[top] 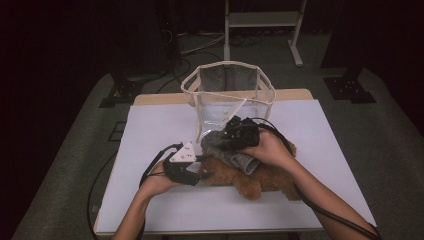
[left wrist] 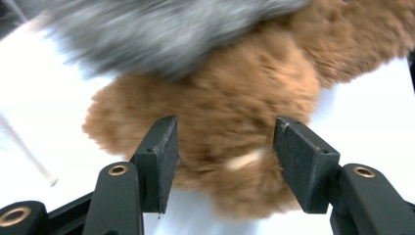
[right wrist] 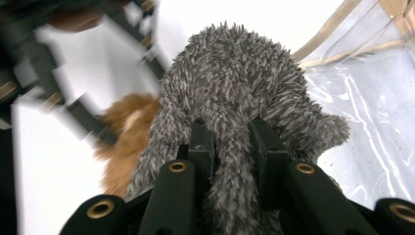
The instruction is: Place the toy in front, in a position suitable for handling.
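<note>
A brown plush bear [top: 260, 177] lies on the white table [top: 155, 125]. A grey plush toy [top: 220, 142] rests partly over it. My left gripper [top: 202, 172] points right at the bear's end. In the left gripper view its jaws [left wrist: 225, 147] stand apart on either side of the brown fur [left wrist: 220, 98] without pressing it, and the grey toy [left wrist: 161, 29] is blurred above. My right gripper [top: 231, 144] is shut on the grey toy [right wrist: 235, 88], whose fur bulges between and over the pads [right wrist: 232, 129]. The bear [right wrist: 125, 127] shows behind at the left.
A clear plastic bag with beige trim [top: 227, 95] stands open just behind the toys, its wall [right wrist: 372, 98] close on the right of the grey toy. Cables trail from both grippers. A metal stand's legs [top: 262, 25] rise beyond the table.
</note>
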A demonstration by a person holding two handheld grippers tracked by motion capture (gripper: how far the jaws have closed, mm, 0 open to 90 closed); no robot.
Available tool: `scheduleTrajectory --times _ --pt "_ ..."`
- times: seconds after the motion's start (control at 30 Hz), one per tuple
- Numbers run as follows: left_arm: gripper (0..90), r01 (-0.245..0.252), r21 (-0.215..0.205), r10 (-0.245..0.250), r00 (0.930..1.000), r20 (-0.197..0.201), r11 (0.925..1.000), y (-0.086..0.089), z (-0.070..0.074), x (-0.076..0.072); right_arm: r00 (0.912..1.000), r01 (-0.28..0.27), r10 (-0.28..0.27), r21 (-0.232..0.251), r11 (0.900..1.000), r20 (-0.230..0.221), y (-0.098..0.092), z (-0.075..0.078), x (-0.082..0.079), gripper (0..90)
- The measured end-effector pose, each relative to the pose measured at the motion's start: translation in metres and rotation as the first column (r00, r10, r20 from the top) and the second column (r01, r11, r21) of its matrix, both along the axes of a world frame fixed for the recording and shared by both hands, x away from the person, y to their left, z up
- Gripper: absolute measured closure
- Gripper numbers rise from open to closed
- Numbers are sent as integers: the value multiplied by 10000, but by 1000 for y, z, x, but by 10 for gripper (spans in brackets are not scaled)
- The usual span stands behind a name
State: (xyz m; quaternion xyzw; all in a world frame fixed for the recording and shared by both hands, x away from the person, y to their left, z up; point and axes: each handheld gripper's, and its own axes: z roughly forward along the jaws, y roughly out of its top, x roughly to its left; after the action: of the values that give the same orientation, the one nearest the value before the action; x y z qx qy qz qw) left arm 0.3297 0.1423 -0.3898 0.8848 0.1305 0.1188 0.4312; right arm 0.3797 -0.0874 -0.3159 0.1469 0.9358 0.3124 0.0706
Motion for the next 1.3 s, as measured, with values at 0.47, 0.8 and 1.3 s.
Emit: scheduleTrajectory --times 0.47,0.8,1.3 --pt "515 40 275 -40 10000 0 9996 -6 -7 4 9934 -883 905 -347 9955 709 3 -11 -55 731" --pt "507 290 232 -287 9995 -102 9993 -8 -7 2 9989 -178 200 -507 9986 421 -41 -17 -54 731" --pt "464 727 -64 -727 9973 -60 9973 -19 -2 -2 9998 86 -81 277 9996 -193 -78 -21 -57 728"
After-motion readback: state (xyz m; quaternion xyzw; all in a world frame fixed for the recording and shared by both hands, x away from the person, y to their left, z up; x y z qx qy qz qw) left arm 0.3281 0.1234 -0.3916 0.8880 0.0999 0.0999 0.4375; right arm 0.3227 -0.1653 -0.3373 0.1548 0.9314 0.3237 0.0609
